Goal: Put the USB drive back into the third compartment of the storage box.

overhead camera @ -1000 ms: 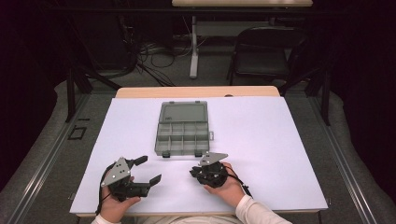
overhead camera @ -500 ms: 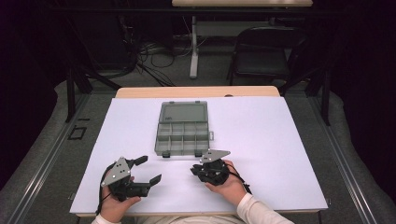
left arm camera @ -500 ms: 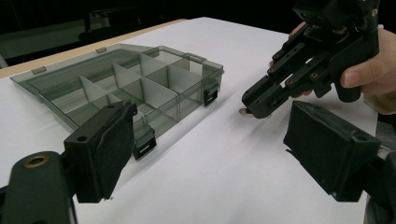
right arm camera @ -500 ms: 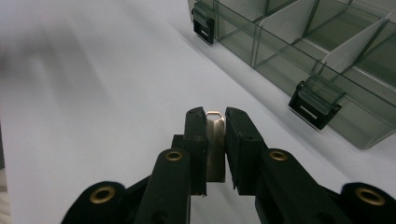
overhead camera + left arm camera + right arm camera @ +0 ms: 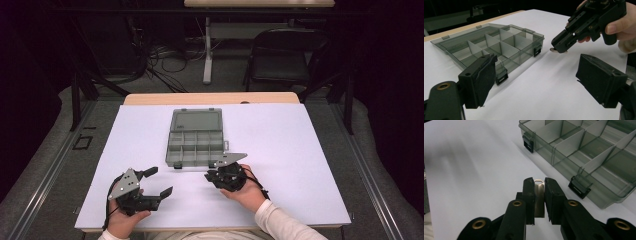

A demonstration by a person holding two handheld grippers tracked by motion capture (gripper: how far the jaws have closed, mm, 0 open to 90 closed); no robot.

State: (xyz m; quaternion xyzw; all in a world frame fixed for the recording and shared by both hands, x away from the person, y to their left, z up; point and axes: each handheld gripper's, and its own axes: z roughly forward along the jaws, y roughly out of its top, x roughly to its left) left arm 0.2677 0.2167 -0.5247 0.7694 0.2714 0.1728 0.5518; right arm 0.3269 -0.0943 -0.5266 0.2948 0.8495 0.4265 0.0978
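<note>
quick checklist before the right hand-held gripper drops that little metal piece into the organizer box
1. Piece held: ok. The right hand-held gripper is shut on a small metal piece.
2. Box open: ok. The organizer box has its lid laid back flat.
3. Compartments free: ok. Those in view look empty.
4. Path to the box: ok. The gripper is beside the box's near right corner, with nothing between.
5. Left hand-held gripper out of the way: ok. It is open, apart from the box.
6. Grip firmness: cannot tell.
</note>
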